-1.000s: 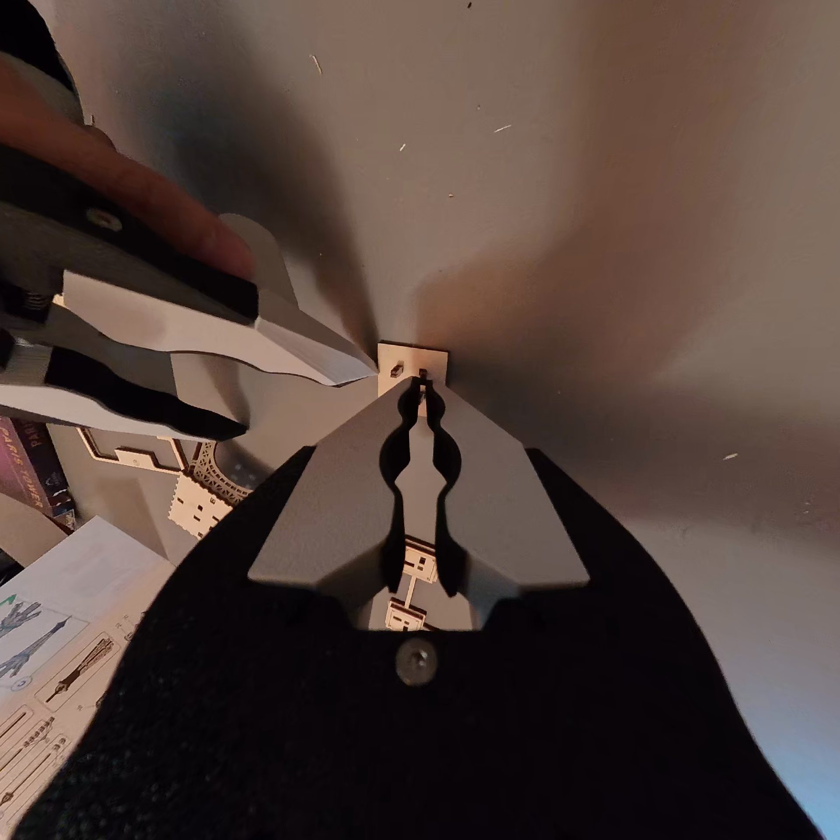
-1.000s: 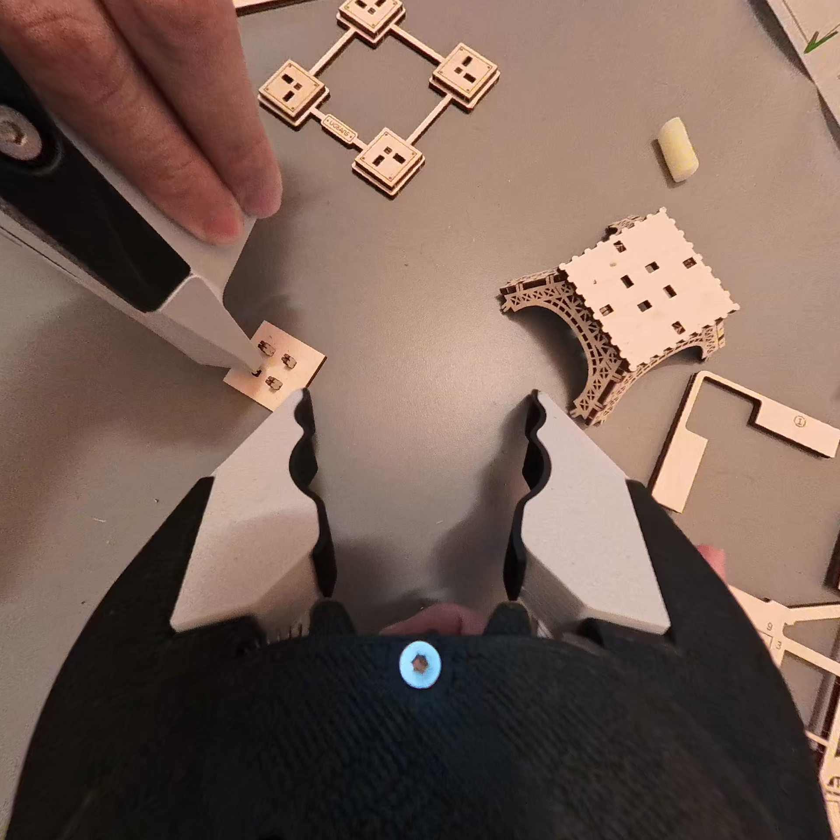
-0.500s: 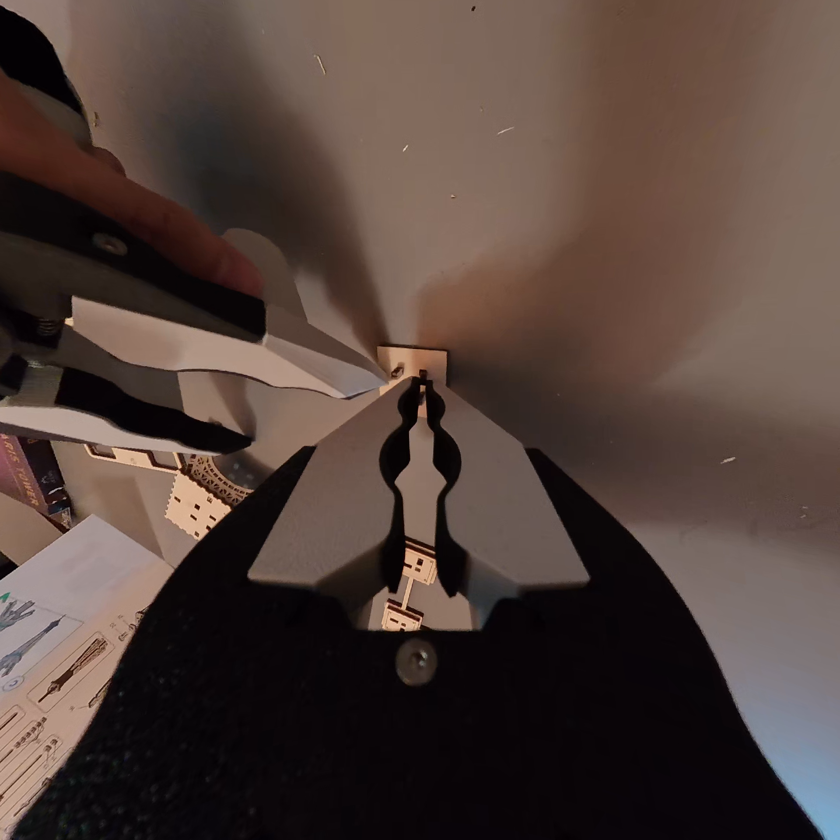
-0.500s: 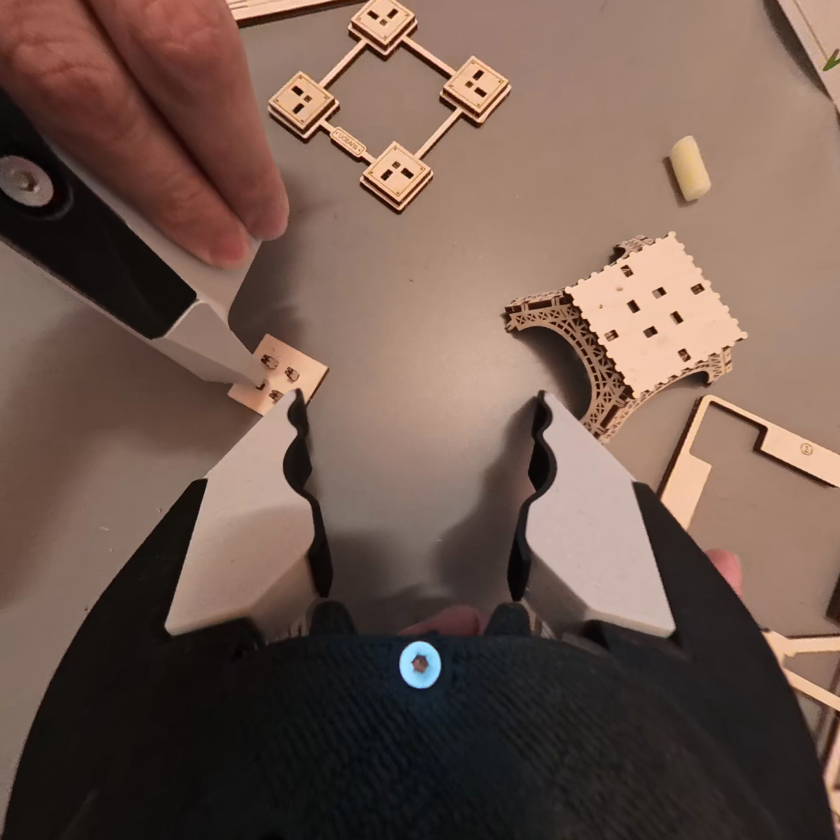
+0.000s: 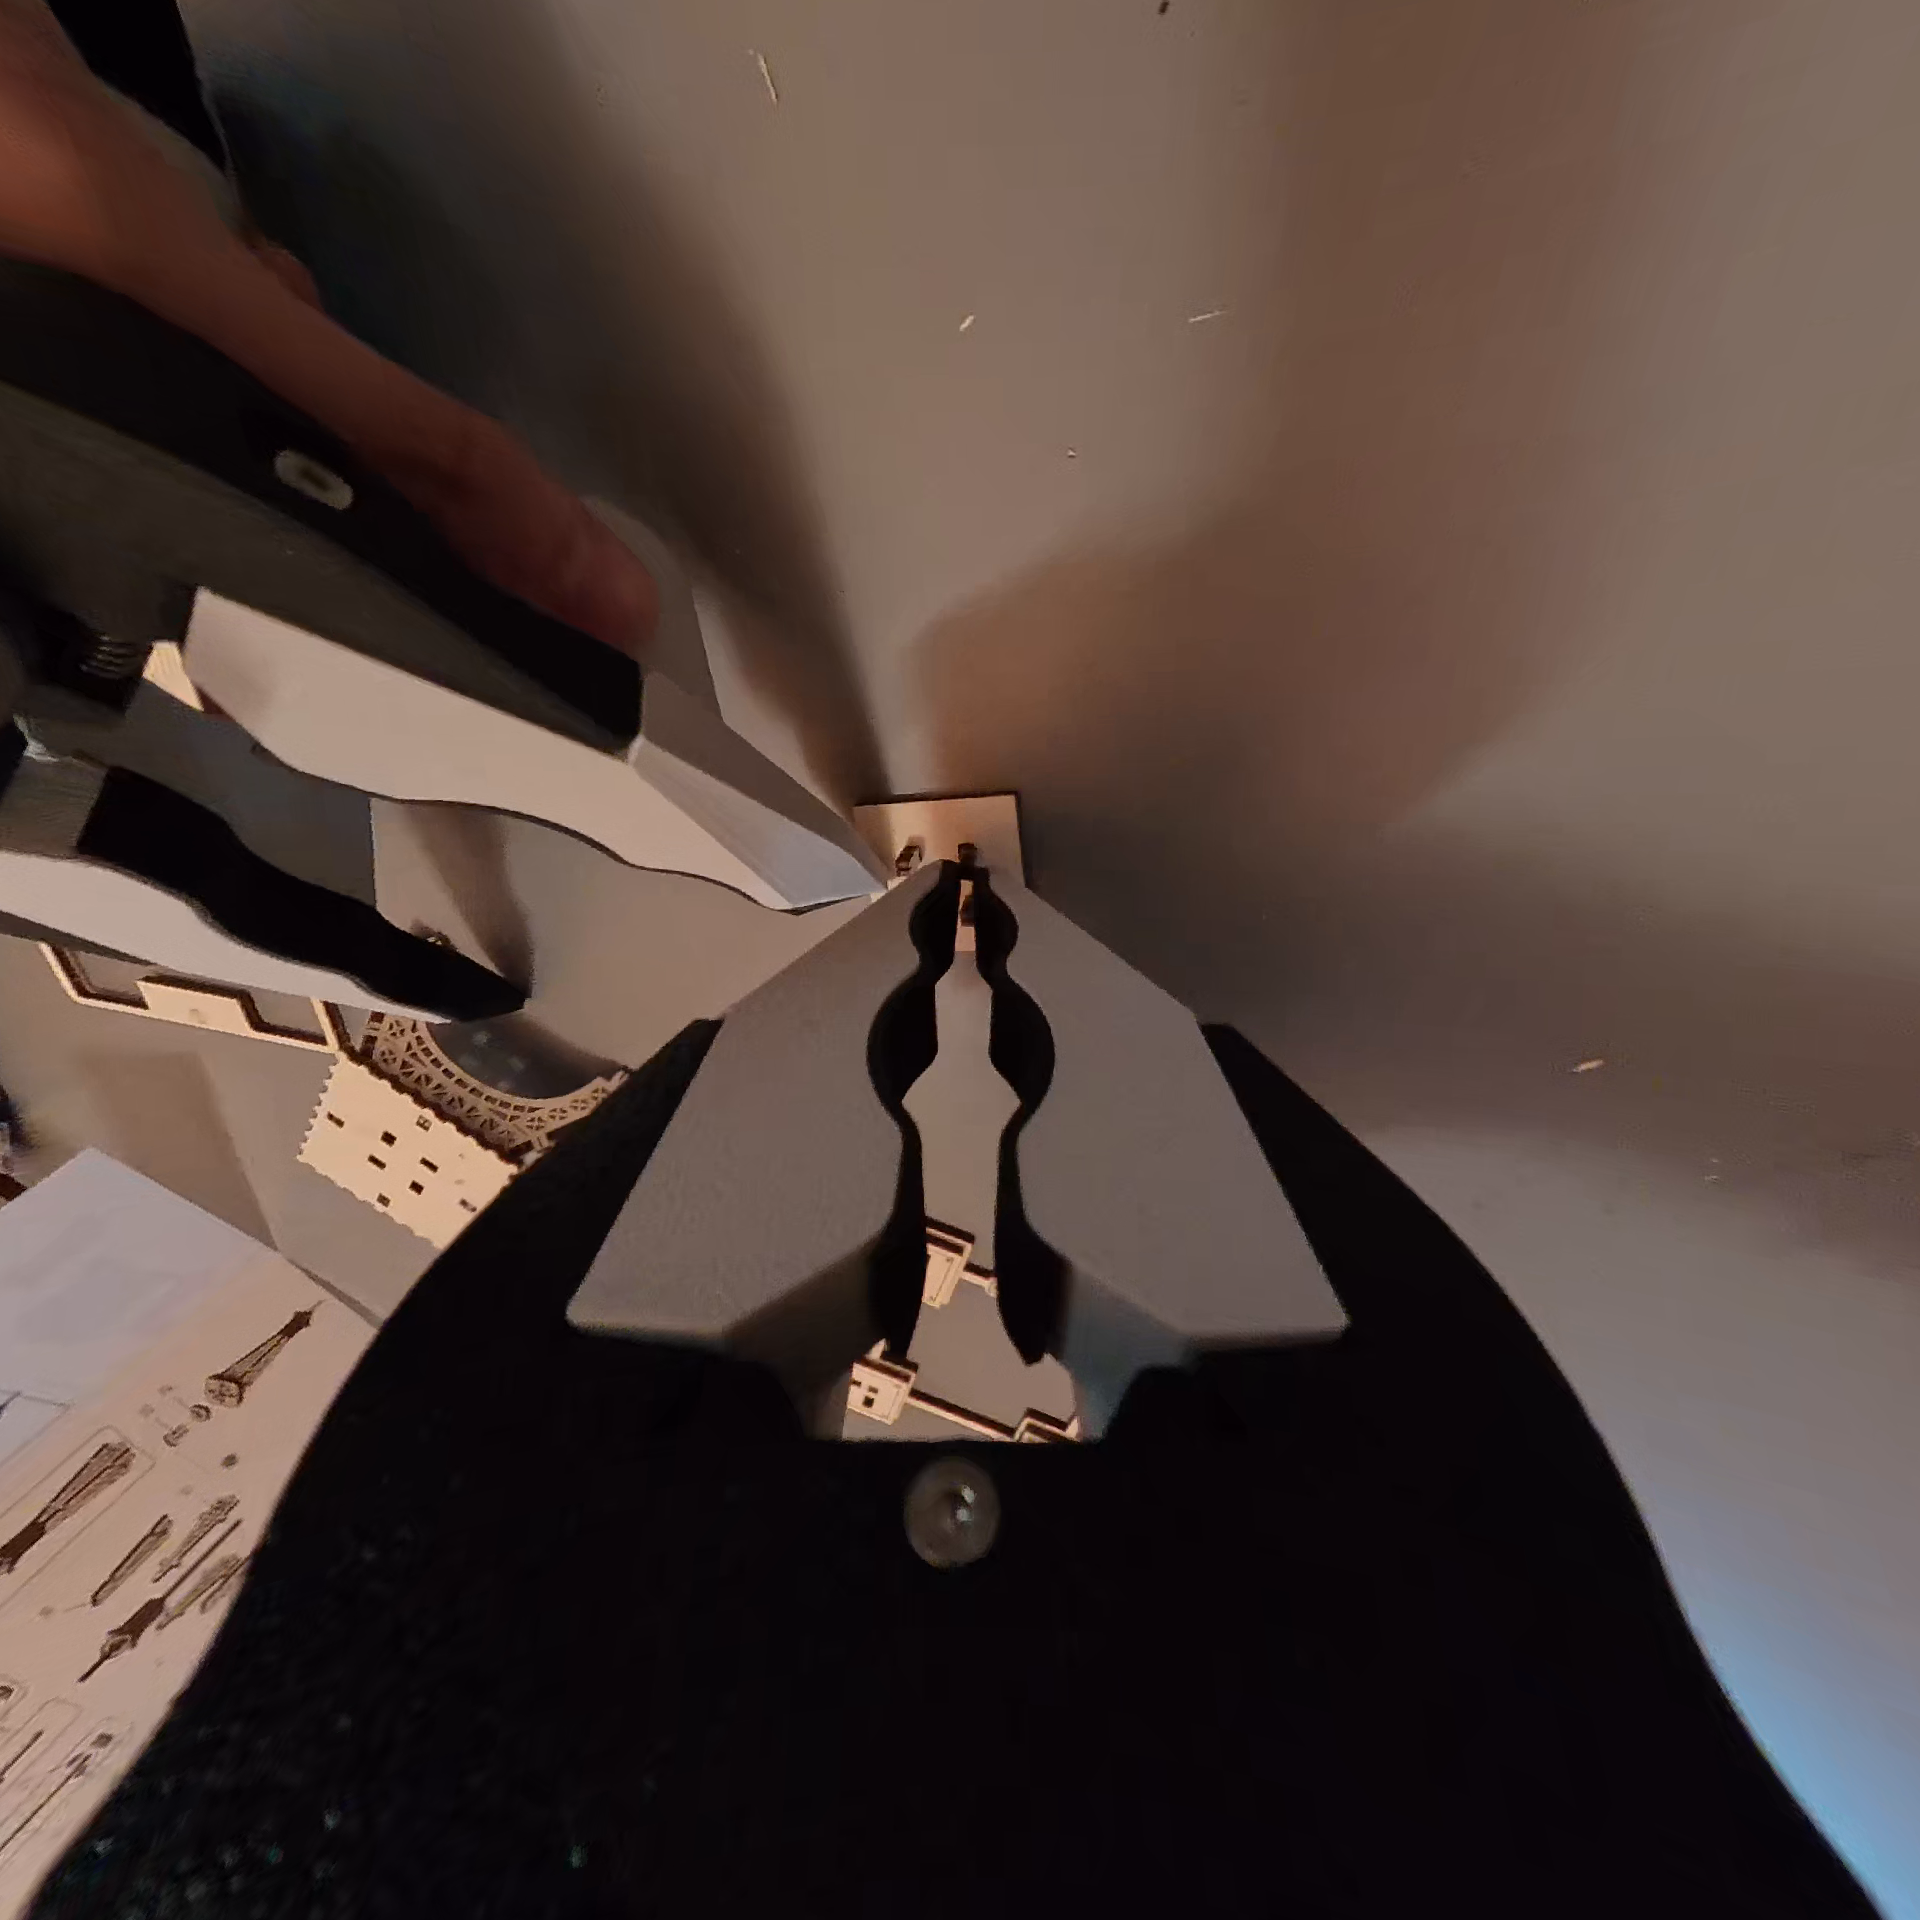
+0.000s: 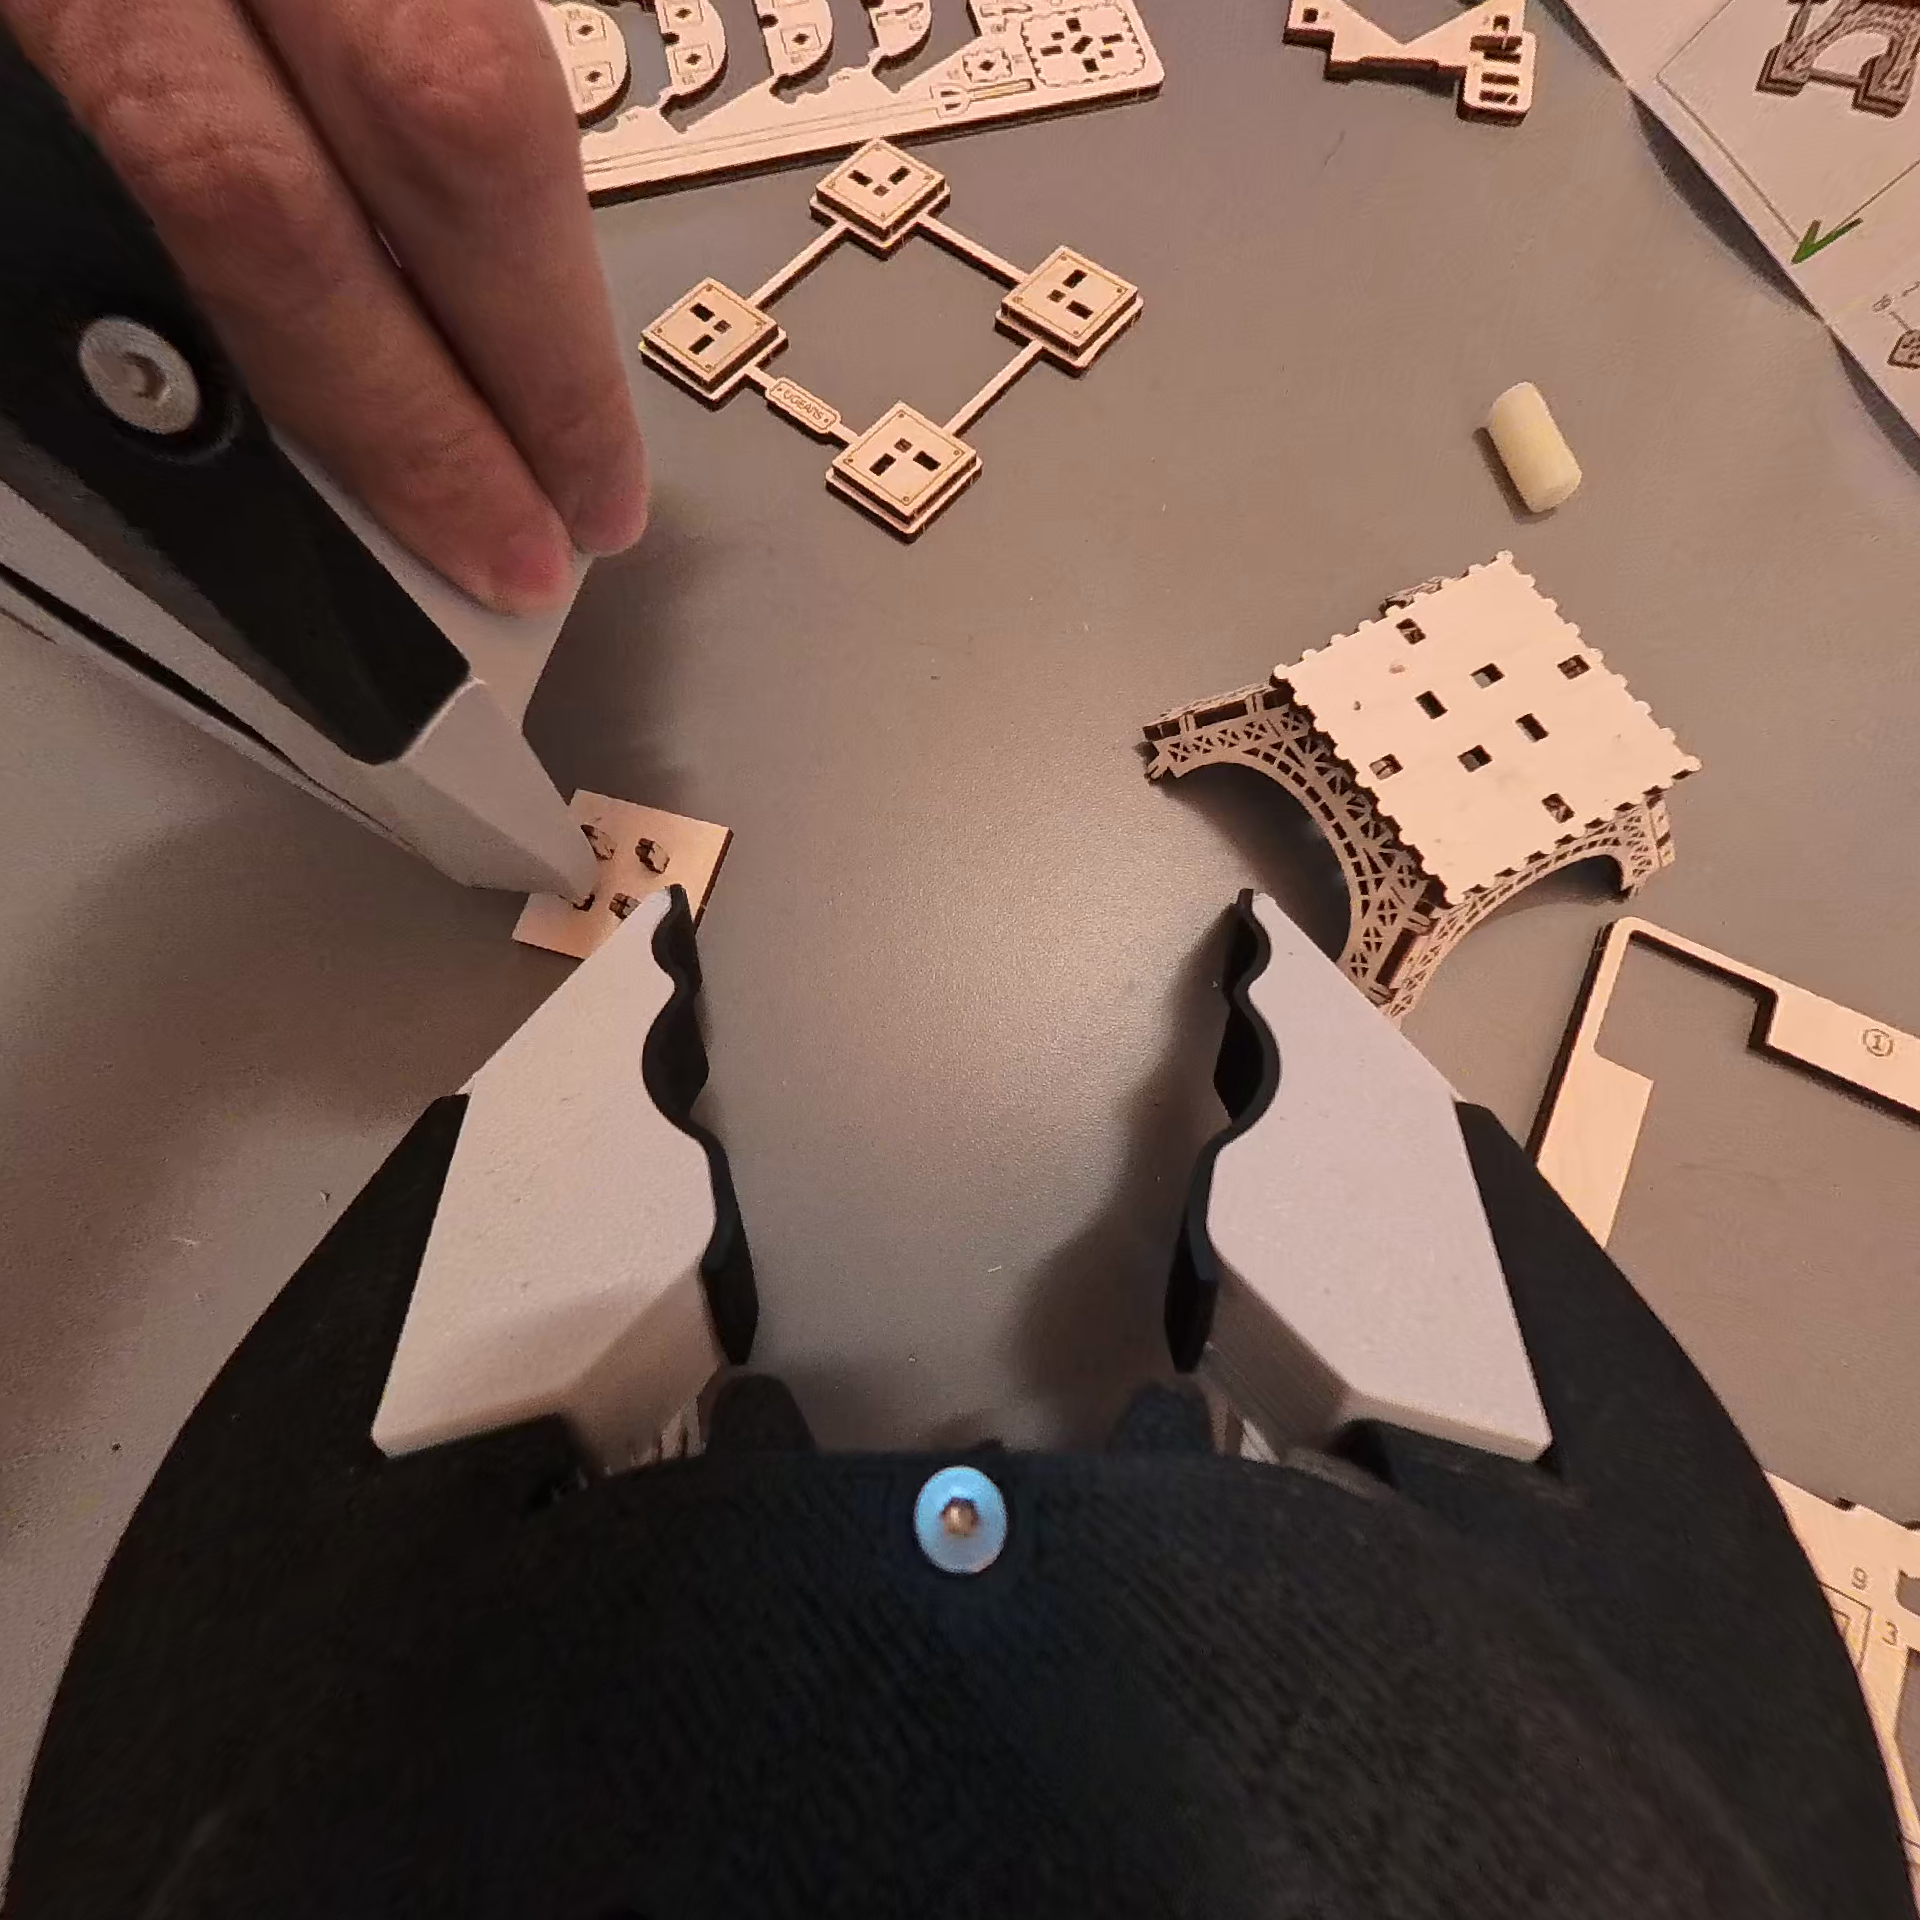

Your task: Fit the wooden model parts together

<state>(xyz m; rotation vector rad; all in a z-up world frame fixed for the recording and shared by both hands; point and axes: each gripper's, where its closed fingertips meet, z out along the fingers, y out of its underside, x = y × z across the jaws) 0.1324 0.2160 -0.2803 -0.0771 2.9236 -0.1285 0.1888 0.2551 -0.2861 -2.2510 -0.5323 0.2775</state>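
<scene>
A small square wooden plate [image 6: 665,847] with several slots lies flat on the grey table. My left gripper [image 5: 961,883] is shut, with its tips pressed down on the plate [image 5: 935,826] at one slot; I cannot tell whether a tiny peg sits between them. It enters the right wrist view from the upper left [image 6: 566,878], with a person's hand on it. My right gripper [image 6: 956,914] is open and empty, its left fingertip [image 6: 649,925] at the plate's near edge. It shows at the left of the left wrist view [image 5: 665,935].
A wooden tower base with lattice arches [image 6: 1455,769] stands to the right. A frame of four square pads [image 6: 894,332] lies farther off. Part sheets [image 6: 831,94], an empty offcut frame [image 6: 1766,1039], a small pale cylinder [image 6: 1532,447] and instruction sheets [image 5: 125,1403] lie around. The small pale cylinder [image 6: 1532,447] is closer to my right gripper, around 11 cm from its tips; the left tips are 20 cm off.
My right gripper has crept towards the small plate, and its left fingertip now reaches the plate's edge. My left gripper has stayed shut on the plate.
</scene>
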